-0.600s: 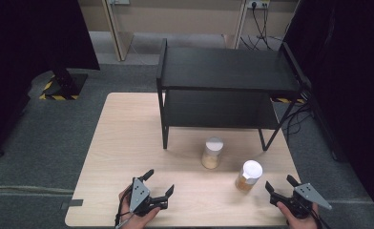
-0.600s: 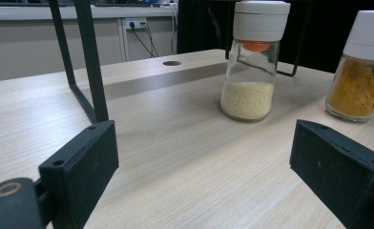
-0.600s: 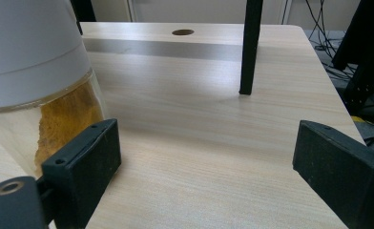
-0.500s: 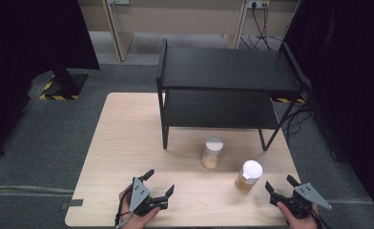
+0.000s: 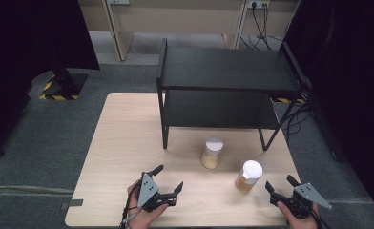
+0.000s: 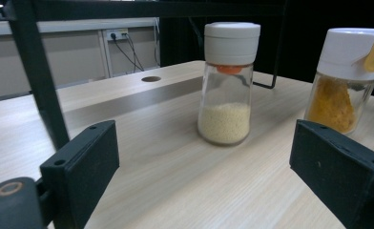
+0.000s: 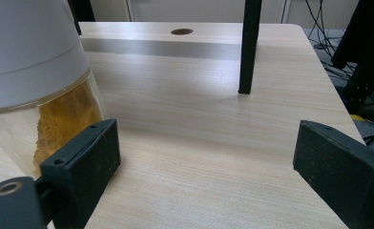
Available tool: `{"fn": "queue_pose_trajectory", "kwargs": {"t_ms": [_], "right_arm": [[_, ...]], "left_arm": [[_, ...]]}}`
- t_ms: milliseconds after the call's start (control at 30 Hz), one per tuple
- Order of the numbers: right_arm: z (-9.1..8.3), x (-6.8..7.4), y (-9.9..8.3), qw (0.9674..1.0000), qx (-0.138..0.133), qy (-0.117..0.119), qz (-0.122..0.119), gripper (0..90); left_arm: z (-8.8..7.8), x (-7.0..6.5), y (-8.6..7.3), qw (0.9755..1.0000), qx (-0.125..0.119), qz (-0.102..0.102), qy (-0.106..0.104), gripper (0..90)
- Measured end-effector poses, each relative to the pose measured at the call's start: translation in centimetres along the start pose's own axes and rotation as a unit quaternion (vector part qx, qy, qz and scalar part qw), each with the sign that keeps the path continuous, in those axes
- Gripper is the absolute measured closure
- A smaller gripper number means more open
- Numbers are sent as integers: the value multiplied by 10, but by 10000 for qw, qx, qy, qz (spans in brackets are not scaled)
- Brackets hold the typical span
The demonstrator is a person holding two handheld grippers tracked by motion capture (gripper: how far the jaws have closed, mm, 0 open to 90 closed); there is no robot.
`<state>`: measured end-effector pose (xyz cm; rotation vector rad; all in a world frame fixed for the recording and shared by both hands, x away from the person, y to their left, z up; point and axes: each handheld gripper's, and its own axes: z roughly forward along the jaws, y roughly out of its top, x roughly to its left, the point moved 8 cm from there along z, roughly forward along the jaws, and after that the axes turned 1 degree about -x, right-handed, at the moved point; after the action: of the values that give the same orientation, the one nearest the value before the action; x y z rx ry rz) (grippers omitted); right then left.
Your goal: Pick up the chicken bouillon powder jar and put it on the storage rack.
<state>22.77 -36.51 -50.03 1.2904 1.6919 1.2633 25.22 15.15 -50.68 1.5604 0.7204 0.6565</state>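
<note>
Two white-capped glass spice jars stand on the wooden table [image 5: 128,143]. One with pale grains [image 5: 212,152] [image 6: 228,83] is in front of the black shelf; one with orange-yellow powder [image 5: 247,175] [image 6: 345,78] [image 7: 37,81] is nearer the front right. My left gripper [image 5: 167,179] [image 6: 209,186] rests open at the front edge, pointing toward the jars, with nothing between its jaws. My right gripper [image 5: 280,183] [image 7: 209,176] is open at the front right corner, just right of the powder jar and apart from it.
A black two-level metal shelf [image 5: 223,71] stands on the back half of the table, its legs [image 7: 249,45] [image 6: 37,76] ahead of the grippers. A round cable hole [image 7: 181,31] lies in the tabletop beneath it. Cables run on the floor at the right.
</note>
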Motion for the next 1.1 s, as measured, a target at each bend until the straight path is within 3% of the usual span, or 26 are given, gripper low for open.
{"fn": "queue_pose_trajectory", "kwargs": {"t_ms": [633,1100], "right_arm": [[1,0,0,10000,15,13,-10,87],[1,0,1,10000,22,9,-19,86]], "left_arm": [[64,-14,18,9994,149,130,-276,93],[91,-19,32,9993,173,158,-302,97]]}}
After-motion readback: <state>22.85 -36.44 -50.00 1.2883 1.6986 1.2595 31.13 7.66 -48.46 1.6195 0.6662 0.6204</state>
